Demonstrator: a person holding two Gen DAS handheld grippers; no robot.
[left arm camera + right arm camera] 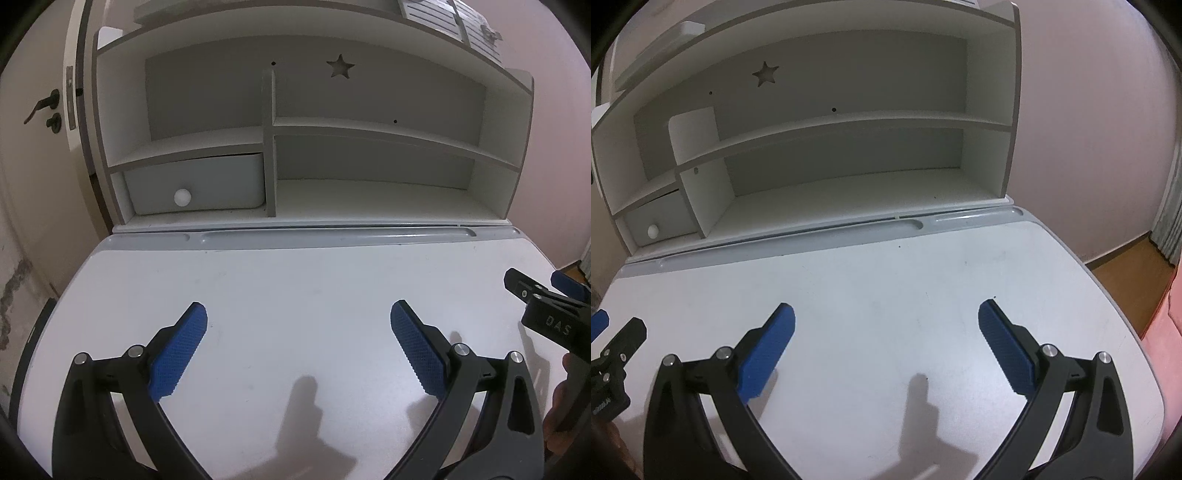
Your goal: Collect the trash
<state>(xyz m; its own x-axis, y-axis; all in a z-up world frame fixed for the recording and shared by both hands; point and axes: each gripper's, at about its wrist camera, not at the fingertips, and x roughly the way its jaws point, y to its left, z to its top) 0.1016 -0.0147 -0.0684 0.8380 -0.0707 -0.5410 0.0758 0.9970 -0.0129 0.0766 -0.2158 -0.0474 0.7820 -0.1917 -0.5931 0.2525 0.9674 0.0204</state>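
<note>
- Your left gripper [298, 314] hovers over the near part of the white desk [295, 280], its blue pads [177, 354] spread wide with nothing between them.
- Your right gripper [886, 314] sits just to its right, equally wide and empty.
- You cannot see any trash in either view.
- At the far left, the shelf unit [273, 147] holds a closed drawer [195, 184].
</note>
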